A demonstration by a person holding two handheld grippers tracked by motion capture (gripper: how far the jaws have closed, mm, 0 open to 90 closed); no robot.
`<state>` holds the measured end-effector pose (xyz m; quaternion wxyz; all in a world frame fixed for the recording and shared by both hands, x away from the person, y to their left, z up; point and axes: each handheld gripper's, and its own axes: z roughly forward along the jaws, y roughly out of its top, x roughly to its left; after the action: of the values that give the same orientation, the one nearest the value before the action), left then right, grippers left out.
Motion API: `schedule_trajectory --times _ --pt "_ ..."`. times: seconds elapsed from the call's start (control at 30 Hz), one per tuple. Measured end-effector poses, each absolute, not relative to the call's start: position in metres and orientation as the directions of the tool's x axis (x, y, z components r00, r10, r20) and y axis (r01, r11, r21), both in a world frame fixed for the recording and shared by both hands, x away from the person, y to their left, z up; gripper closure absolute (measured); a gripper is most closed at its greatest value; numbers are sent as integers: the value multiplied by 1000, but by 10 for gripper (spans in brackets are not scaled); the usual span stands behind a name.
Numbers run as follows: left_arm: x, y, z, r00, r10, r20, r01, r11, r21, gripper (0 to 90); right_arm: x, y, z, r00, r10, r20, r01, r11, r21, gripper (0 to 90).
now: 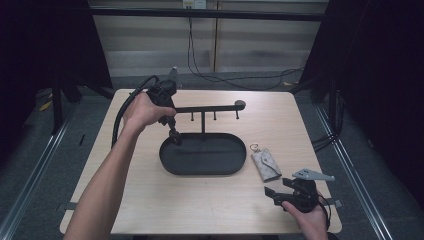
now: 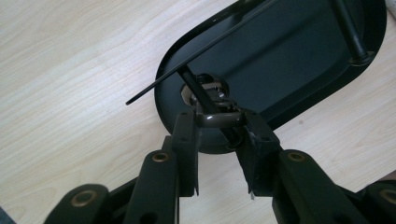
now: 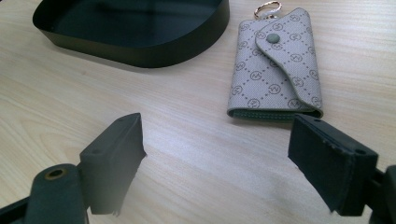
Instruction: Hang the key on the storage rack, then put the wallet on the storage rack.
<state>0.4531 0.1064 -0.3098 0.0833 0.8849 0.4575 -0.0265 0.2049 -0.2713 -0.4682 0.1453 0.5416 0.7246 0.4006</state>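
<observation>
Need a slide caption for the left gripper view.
Left gripper shut on a brown ring above the black oval tray.

light wooden table [image 1: 150, 200], black oval tray stand [image 1: 202, 167], patterned key pouch [image 1: 266, 164]

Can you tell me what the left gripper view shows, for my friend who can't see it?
The left gripper pinches a small brown ring against a thin peg of a black key stand, above the stand's oval tray. A pale wooden table lies below.

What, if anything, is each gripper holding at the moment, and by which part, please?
The left gripper clamps a brown metal ring by its two sides, above the black tray. The right gripper holds nothing.
</observation>
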Motion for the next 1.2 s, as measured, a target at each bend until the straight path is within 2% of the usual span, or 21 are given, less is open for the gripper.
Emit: schedule_trajectory --times 0.2,0.47,0.53,0.63,0.93,1.2 --pt "451 116 -307 560 814 -154 827 -538 161 495 205 -271 -468 -371 901 223 667 92 739 179" --pt "443 131 -309 569 802 -182 816 -522 248 359 205 -271 -468 -371 901 222 671 95 735 179" --pt "439 135 -313 602 777 -183 790 -548 275 353 204 -271 -468 -371 902 222 670 94 736 179" --pt "435 142 -317 612 766 -196 779 -543 313 289 204 -271 -468 -370 902 221 667 92 739 179" --pt "418 167 -322 655 719 -232 733 -529 427 178 206 -271 -469 -364 905 221 676 94 731 177" --pt "400 186 -326 663 705 -253 714 -493 497 179 206 -272 -469 -354 908 226 677 83 731 177"
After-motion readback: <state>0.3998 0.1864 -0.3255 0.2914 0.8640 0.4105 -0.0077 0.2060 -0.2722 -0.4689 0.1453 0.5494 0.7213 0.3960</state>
